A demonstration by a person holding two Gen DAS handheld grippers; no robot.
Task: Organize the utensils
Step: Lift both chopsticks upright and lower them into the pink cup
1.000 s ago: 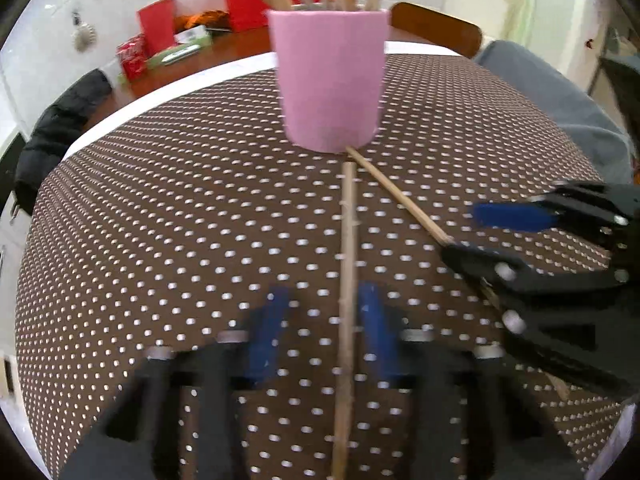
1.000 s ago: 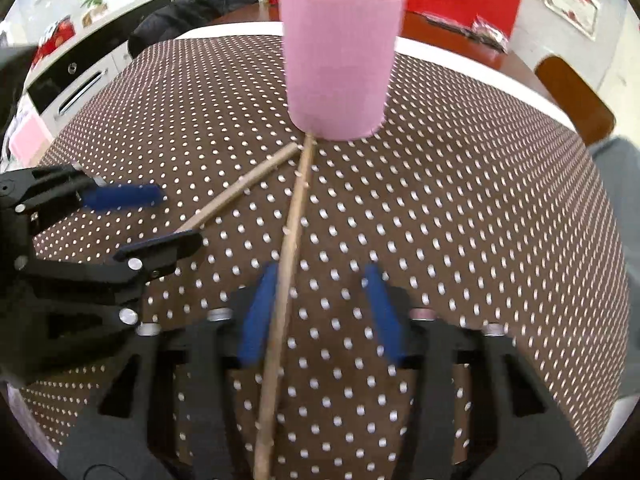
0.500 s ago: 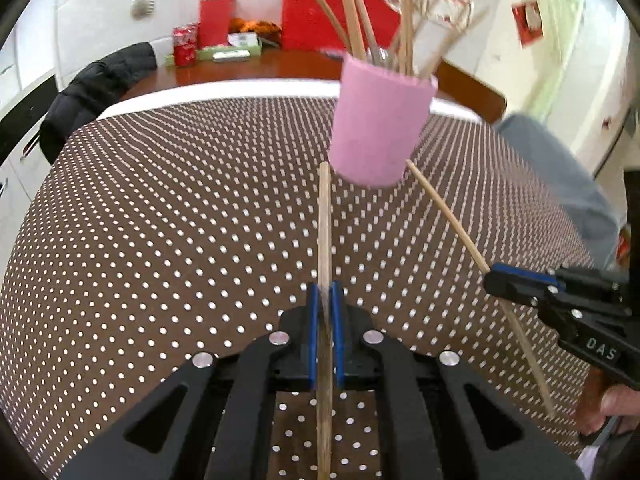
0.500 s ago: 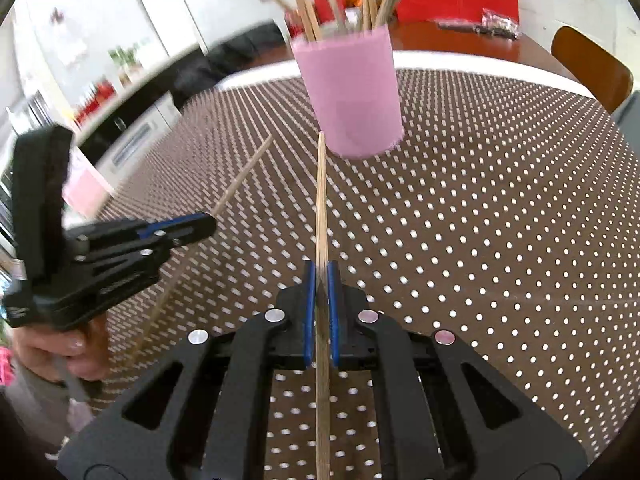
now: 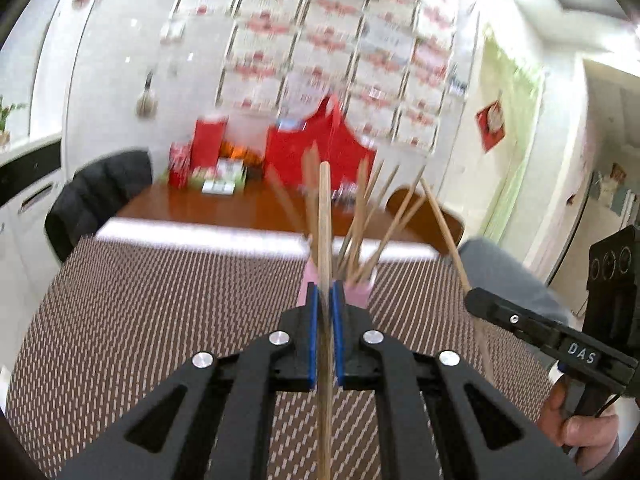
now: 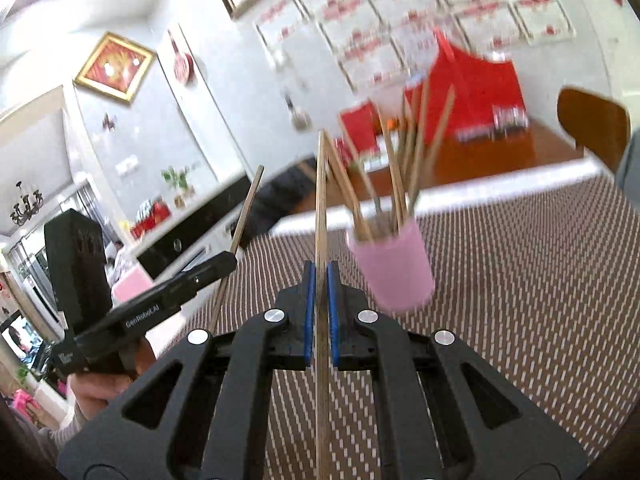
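Observation:
My left gripper (image 5: pixel 325 292) is shut on a wooden chopstick (image 5: pixel 325 220) that runs up between its blue pads and points past the pink cup (image 5: pixel 356 294). The cup holds several chopsticks and is half hidden behind the fingers. My right gripper (image 6: pixel 320 270) is shut on a second chopstick (image 6: pixel 321 200), lifted above the dotted cloth, with the pink cup (image 6: pixel 394 272) to its right. Each gripper shows in the other's view: the right gripper (image 5: pixel 472 300) with its chopstick (image 5: pixel 444 228), the left gripper (image 6: pixel 228 260) with its chopstick (image 6: pixel 244 216).
The brown dotted tablecloth (image 5: pixel 160 304) covers the near table. Behind it, a wooden table (image 5: pixel 224 204) carries red boxes and packets. A black jacket (image 5: pixel 96 192) hangs on a chair at the left, a brown chair (image 6: pixel 592 124) stands at the right.
Both grippers closed on the chopsticks that lay on the cloth, then lifted them and tilted up, so the views now look at the wall and over the cup.

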